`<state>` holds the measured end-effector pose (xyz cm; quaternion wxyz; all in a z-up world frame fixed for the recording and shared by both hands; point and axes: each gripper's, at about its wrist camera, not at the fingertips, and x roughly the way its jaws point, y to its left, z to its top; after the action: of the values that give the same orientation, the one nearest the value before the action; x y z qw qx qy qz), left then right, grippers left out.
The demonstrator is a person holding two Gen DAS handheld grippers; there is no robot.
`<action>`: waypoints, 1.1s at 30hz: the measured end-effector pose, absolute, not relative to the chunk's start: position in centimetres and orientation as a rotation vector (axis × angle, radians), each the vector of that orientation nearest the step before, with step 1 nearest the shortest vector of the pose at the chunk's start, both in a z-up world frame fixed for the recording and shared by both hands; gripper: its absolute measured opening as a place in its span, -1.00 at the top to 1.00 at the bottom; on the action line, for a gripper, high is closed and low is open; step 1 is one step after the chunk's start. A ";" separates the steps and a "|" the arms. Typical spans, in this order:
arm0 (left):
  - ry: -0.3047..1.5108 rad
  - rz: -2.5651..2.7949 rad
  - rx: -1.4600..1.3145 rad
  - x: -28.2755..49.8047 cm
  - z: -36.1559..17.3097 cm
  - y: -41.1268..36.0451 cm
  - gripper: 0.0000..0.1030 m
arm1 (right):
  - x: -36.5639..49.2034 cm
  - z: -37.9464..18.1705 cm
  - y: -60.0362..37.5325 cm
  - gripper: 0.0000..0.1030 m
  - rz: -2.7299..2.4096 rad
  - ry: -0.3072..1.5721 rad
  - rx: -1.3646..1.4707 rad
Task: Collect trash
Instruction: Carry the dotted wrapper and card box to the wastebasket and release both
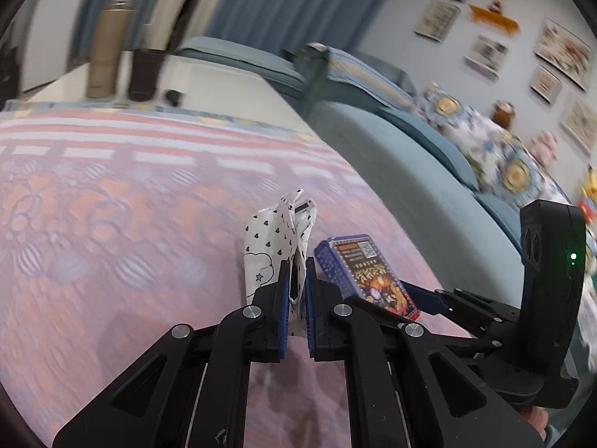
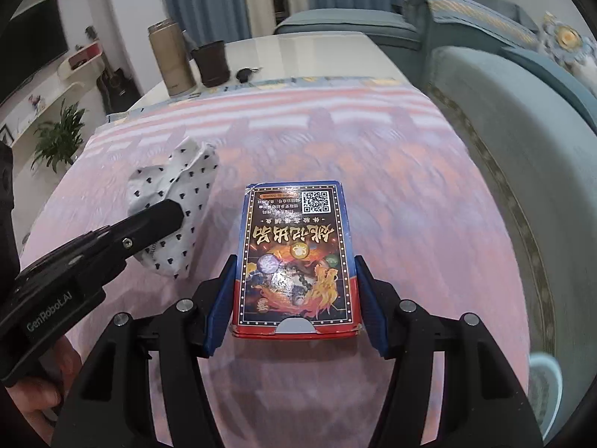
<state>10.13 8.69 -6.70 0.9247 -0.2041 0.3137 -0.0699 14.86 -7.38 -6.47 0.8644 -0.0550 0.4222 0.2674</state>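
Left to right. Far left of the right wrist view: shelves, a plant (image 2: 59, 138), a TV edge; none of it matters to the job.

Left tool (image 1: 297, 291) is clamped tight on a crumpled white wrapper (image 1: 278, 246) with small black hearts. The wrapper sticks up out of the jaws and looks lifted clear of the pink patterned cloth (image 1: 112, 224) over the surface, though the blur makes the gap hard to confirm. The right wrist view shows the same grip from the side.

Just right of it, the right tool (image 2: 296, 298) is about half open with a printed card box (image 2: 294, 257) sitting between the blue pads (image 2: 220, 310). The pads look to be touching both long edges, so I read this as held, box carried flat, QR end pointing away. The left wrist view shows the box tilted beside the wrapper, near it but not touching.

Far end of the surface: a tan flask (image 2: 171, 59), a dark cup (image 2: 211, 63), a small black item. Probably not trash. Blue sofa (image 1: 391, 156) along the right.

Progress, my judgement: pickup done for two pieces, one per tool. No other loose trash visible on the cloth. No bin in either view, so the drop-off is left. Whatever sits at bottom right in the right wrist view is too cropped to name.
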 end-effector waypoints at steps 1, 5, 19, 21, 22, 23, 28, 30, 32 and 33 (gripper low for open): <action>0.648 -0.161 -0.417 9.8 -6.6 8.1 0.89 | 14.2 -6.4 -8.5 -0.08 0.548 0.888 -0.093; 0.644 -0.272 -0.391 7.8 -5.1 4.3 0.89 | 11.5 -5.4 -14.0 -0.08 0.469 0.859 -0.020; 0.644 -0.625 -0.225 5.3 2.5 -14.1 0.89 | 3.5 -0.1 -36.4 -0.09 0.106 0.719 0.209; 0.673 -0.680 -0.207 5.6 2.0 -16.4 0.89 | 3.0 -1.2 -39.2 -0.09 0.052 0.744 0.248; 0.698 -0.717 -0.198 5.9 1.5 -17.6 0.89 | 2.9 -1.8 -40.2 -0.09 0.033 0.759 0.263; 0.726 -0.751 -0.196 6.2 0.7 -18.7 0.90 | 2.8 -2.6 -41.4 -0.09 0.024 0.780 0.293; 0.858 -0.842 -0.226 7.5 -4.3 -21.6 0.89 | 2.9 -6.1 -44.7 -0.09 -0.047 0.843 0.374; 0.901 -0.838 -0.226 8.0 -6.2 -22.4 0.89 | 3.3 -7.2 -45.1 -0.09 -0.063 0.875 0.396; 0.934 -0.835 -0.225 8.6 -7.6 -23.0 0.89 | 3.7 -8.4 -45.6 -0.09 -0.089 0.906 0.408; 0.941 -0.830 -0.223 8.8 -8.1 -23.2 0.82 | 3.9 -9.0 -45.8 -0.10 -0.099 0.919 0.414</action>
<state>8.80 -23.22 -8.08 0.8038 -0.1041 0.4395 -0.3873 3.89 -45.75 -8.97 0.8745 0.1983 0.4401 -0.0473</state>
